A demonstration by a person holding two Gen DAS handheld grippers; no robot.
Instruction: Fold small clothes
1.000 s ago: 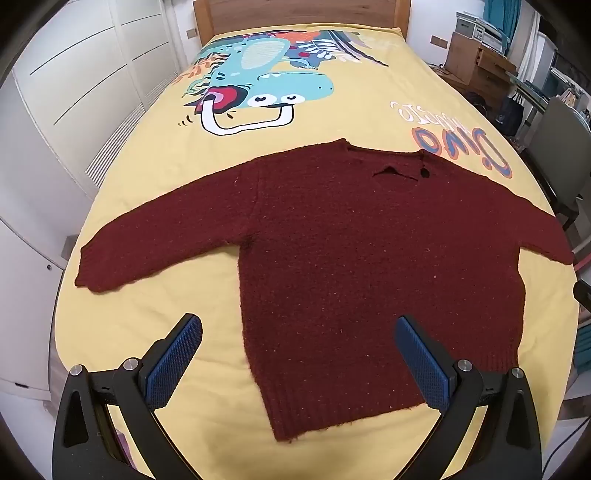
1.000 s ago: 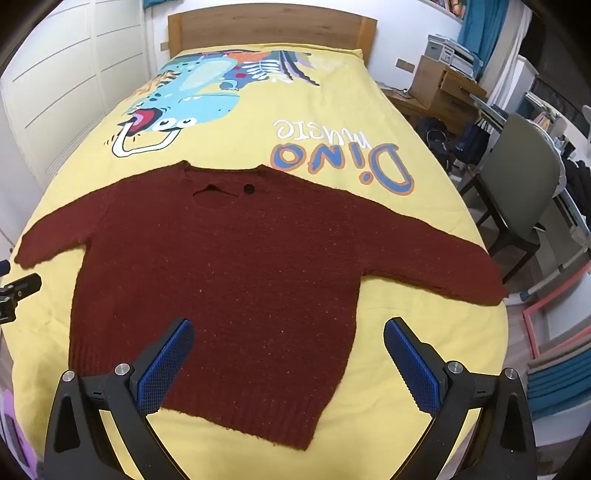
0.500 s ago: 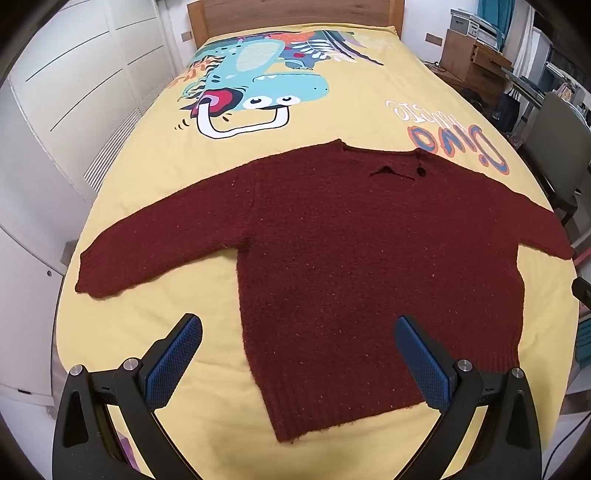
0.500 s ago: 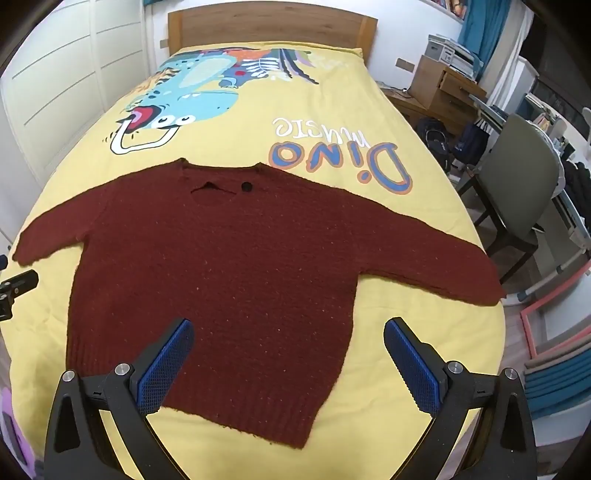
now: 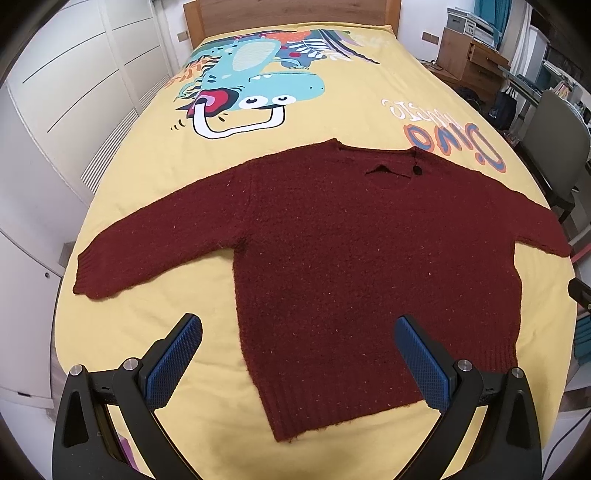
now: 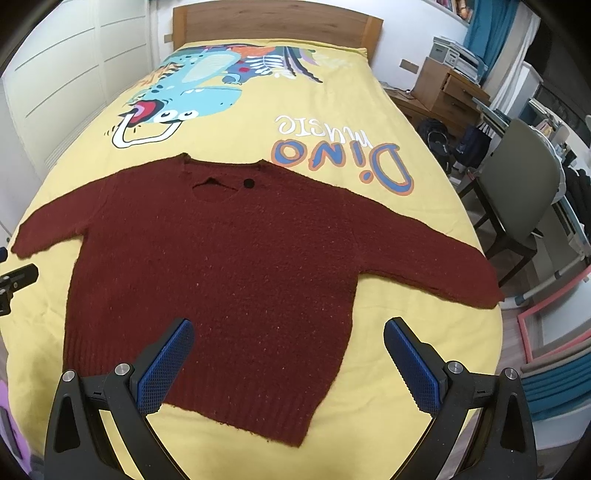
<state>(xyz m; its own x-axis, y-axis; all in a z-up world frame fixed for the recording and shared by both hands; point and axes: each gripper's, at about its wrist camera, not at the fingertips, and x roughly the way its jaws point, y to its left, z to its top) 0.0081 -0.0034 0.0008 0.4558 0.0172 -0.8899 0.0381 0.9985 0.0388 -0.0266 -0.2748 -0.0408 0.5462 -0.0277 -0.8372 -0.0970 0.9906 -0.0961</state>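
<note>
A dark red knitted sweater [image 5: 351, 258] lies flat and spread out on the yellow bed cover [image 5: 332, 110], neck away from me, both sleeves stretched out sideways. It also shows in the right wrist view [image 6: 240, 266]. My left gripper [image 5: 297, 334] is open and empty, held above the sweater's lower left hem. My right gripper [image 6: 288, 336] is open and empty, held above the lower right hem. The left sleeve cuff [image 5: 92, 273] lies near the bed's left edge; the right sleeve cuff [image 6: 476, 284] lies near the right edge.
The bed cover carries a dinosaur print [image 5: 251, 85] and lettering [image 6: 340, 155]. A wooden headboard [image 6: 273, 18] stands at the far end. White cupboards [image 5: 55, 92] line the left side. A grey chair [image 6: 524, 192] and a wooden desk [image 6: 447, 88] stand on the right.
Both grippers have moved slightly forward and closer over the sweater; the sweater has not moved. Both stay open.
</note>
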